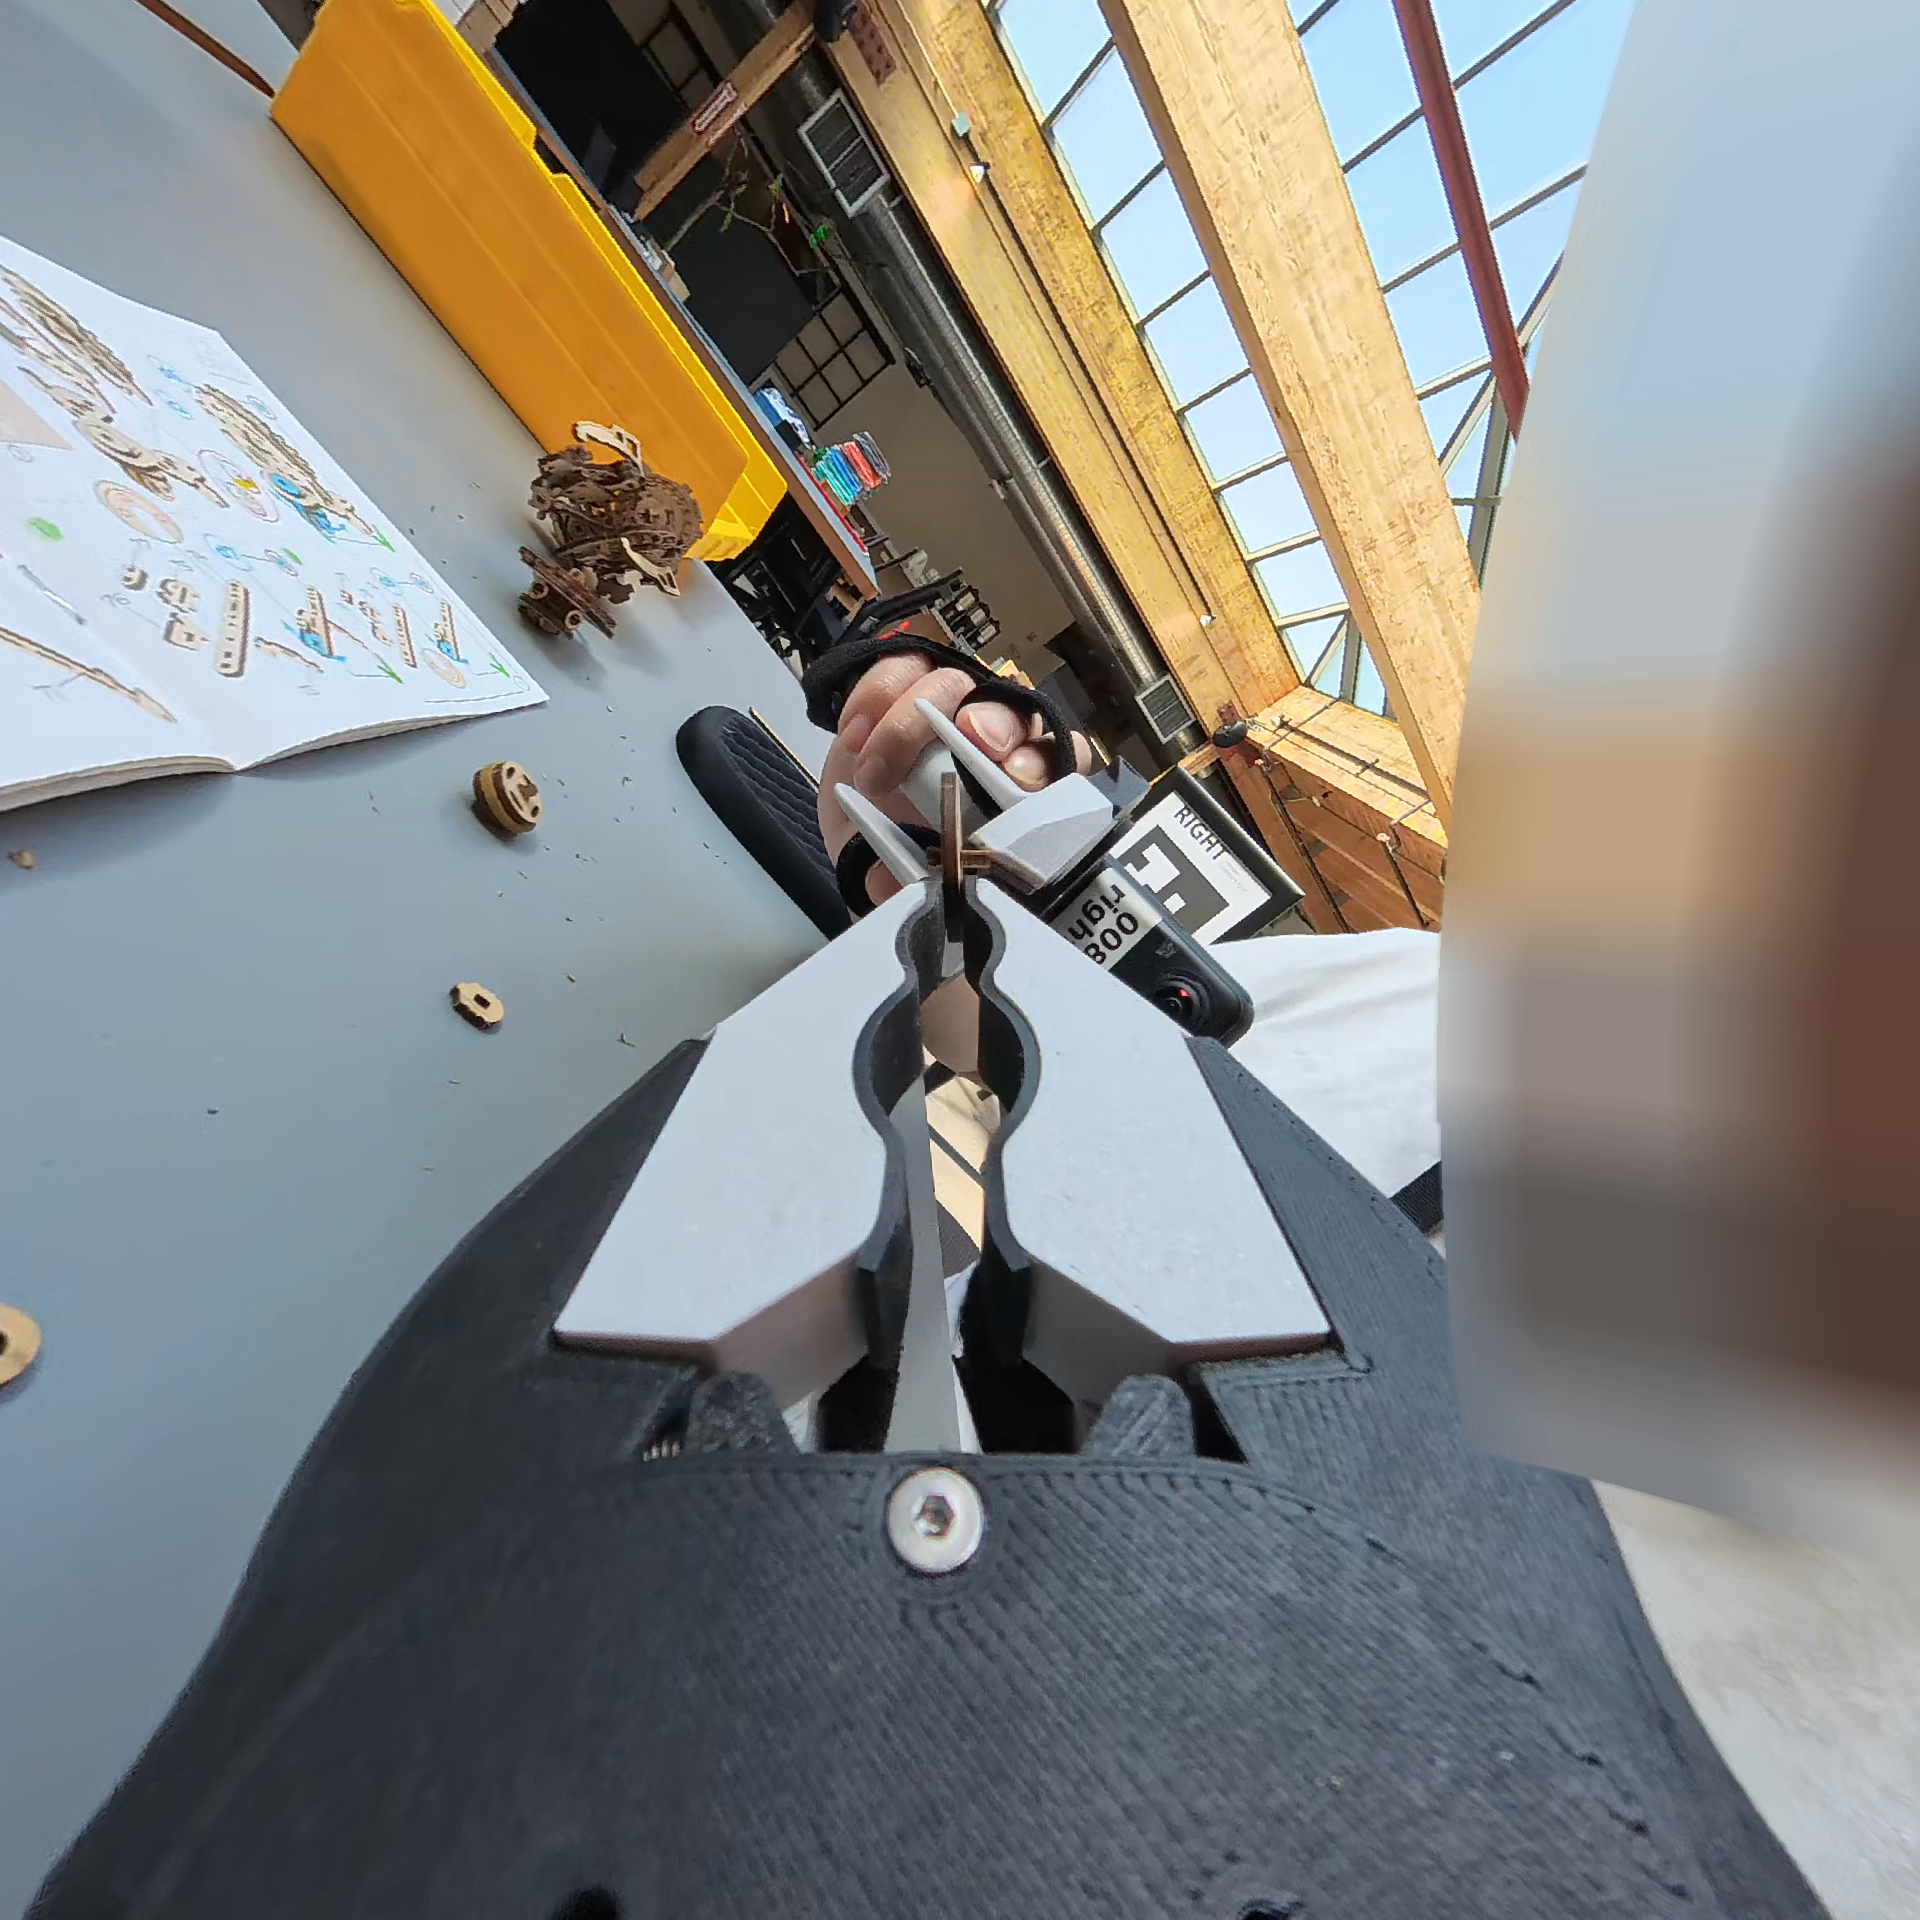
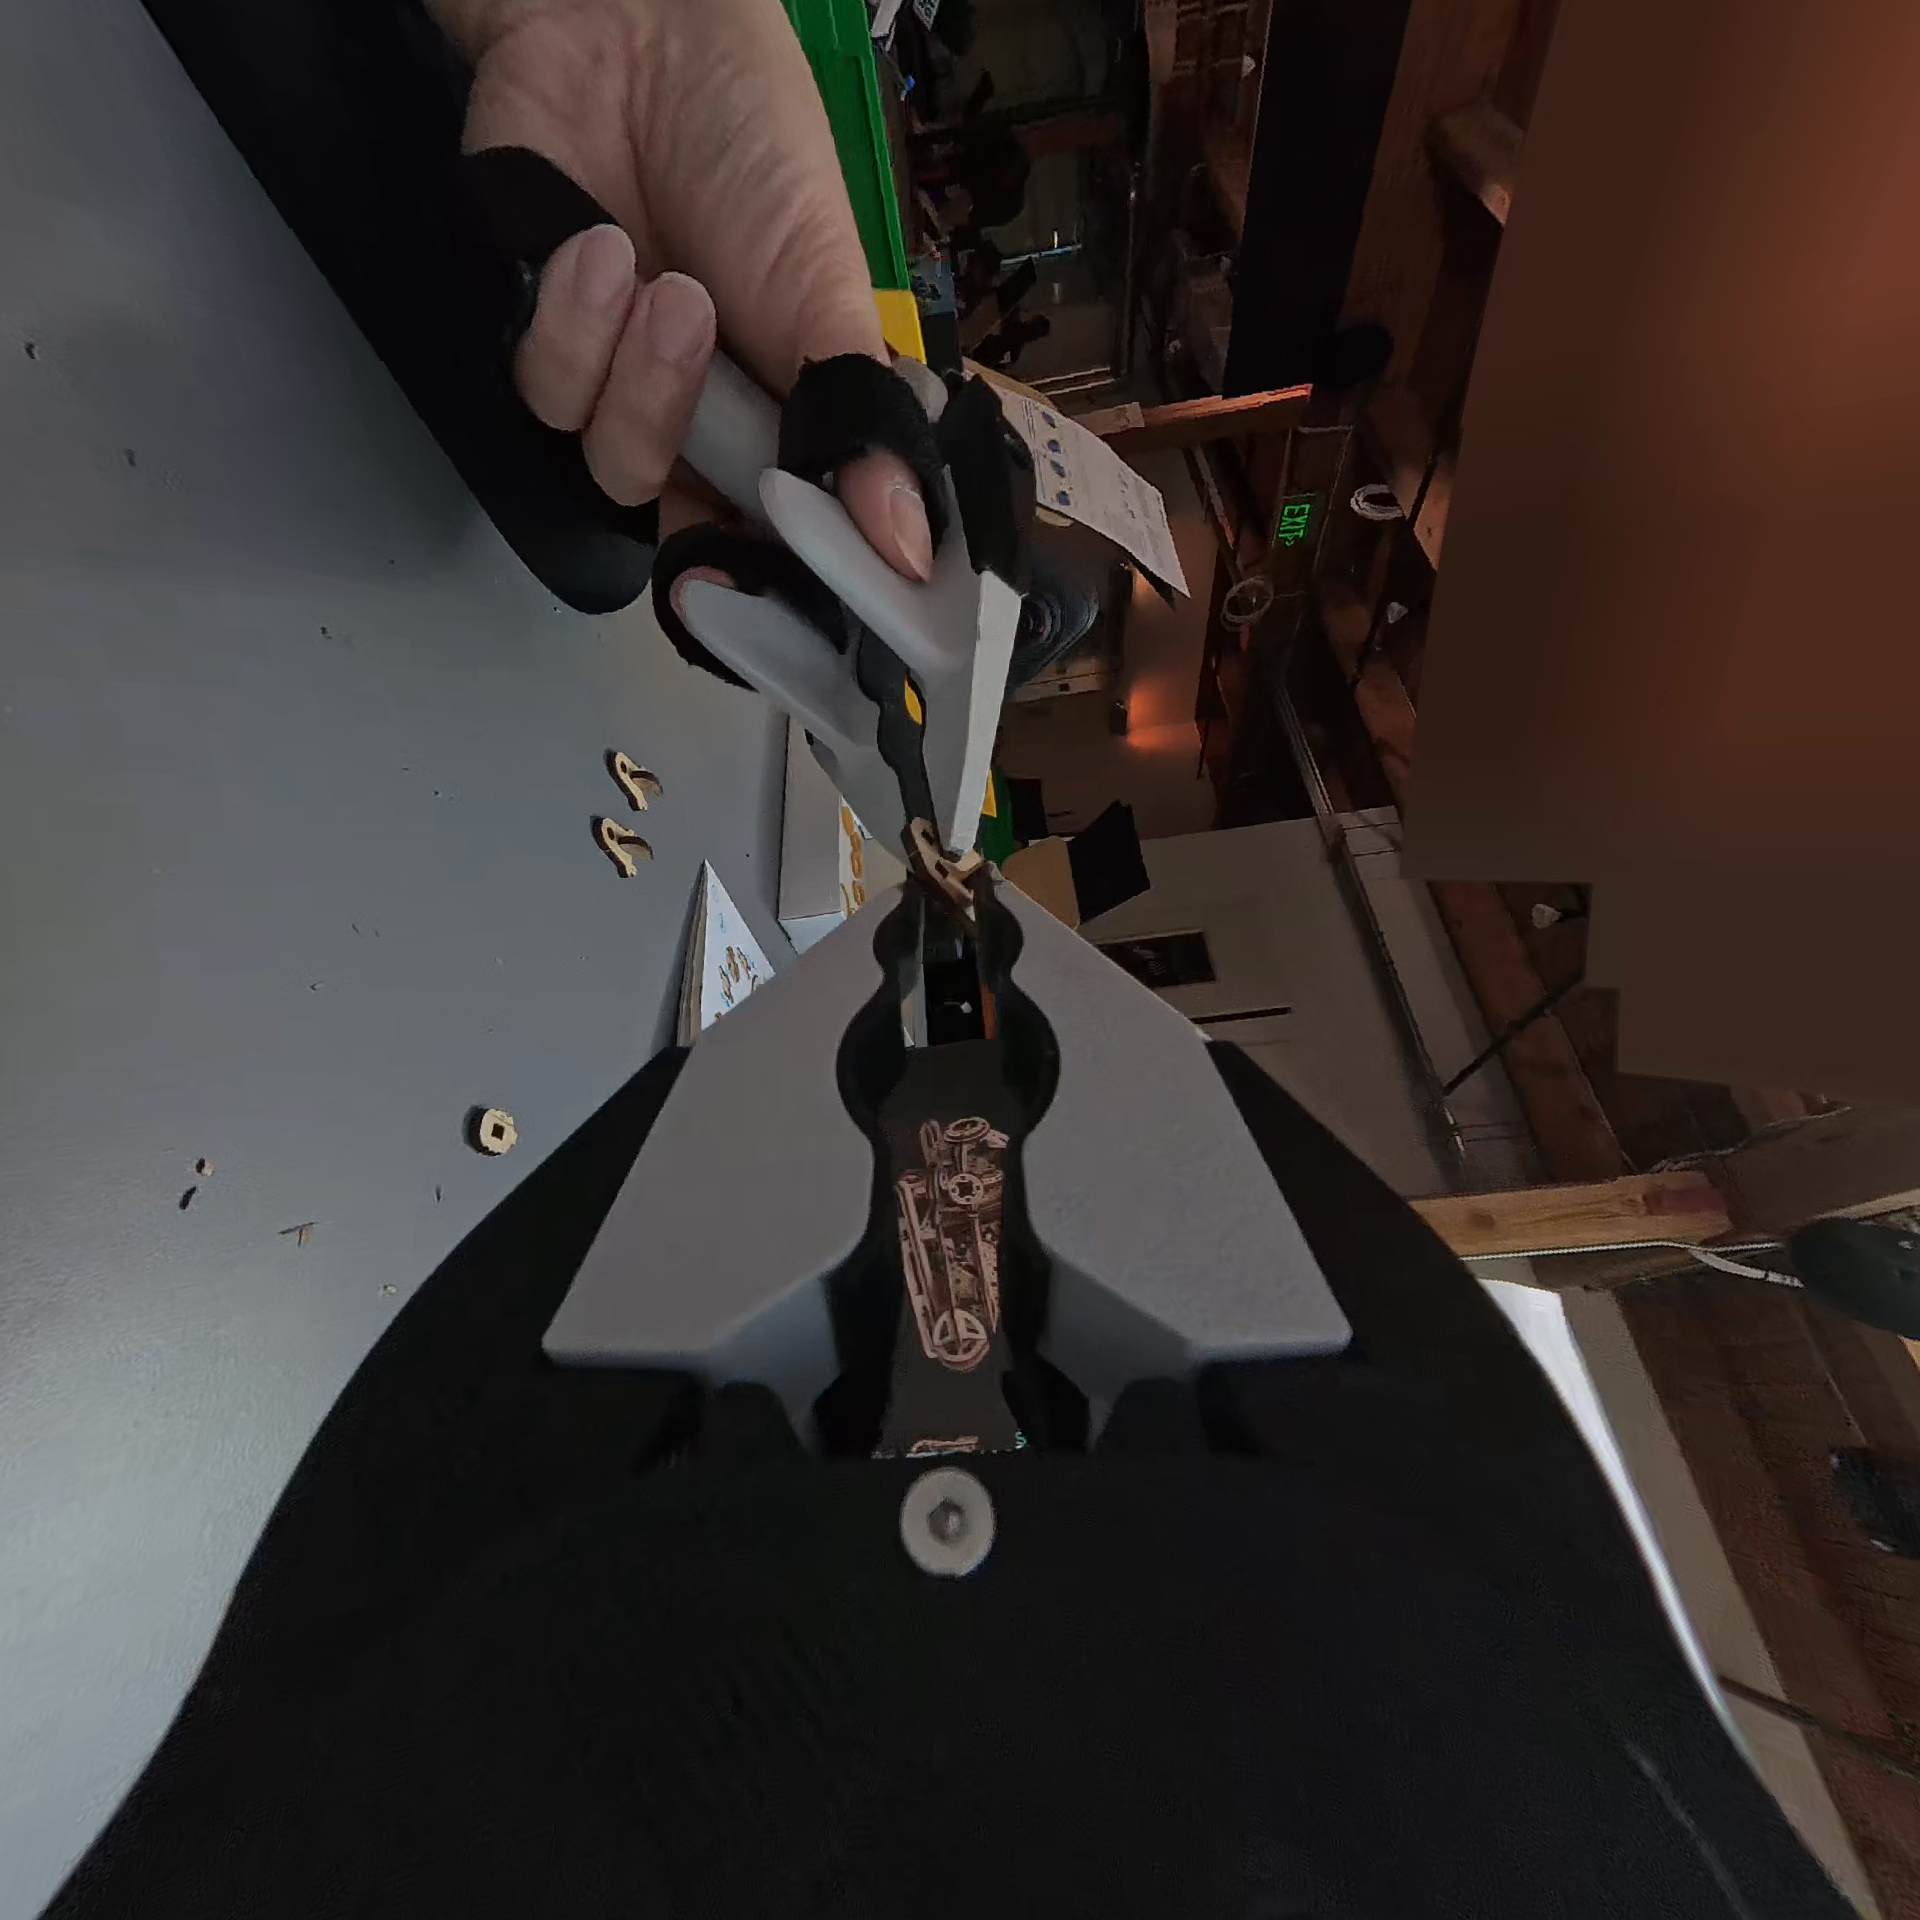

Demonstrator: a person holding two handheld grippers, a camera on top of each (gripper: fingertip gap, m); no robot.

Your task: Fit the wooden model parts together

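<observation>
Booklet (image 1: 208,540), bin (image 1: 499,260) nr grippers' parts (image 1: 951,857).

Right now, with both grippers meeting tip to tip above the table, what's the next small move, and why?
Probably press the two together gently. The left gripper is shut on a thin wooden disc, the right gripper is shut on a small cross-shaped wooden piece, and the pieces already touch, seemingly not fully seated.

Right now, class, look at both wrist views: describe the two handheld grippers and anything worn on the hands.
Both the left gripper and right gripper have pale grey wedge-shaped fingers with wavy black inner edges on ribbed black bodies. Black fabric straps loop the fingers of each hand.
</observation>
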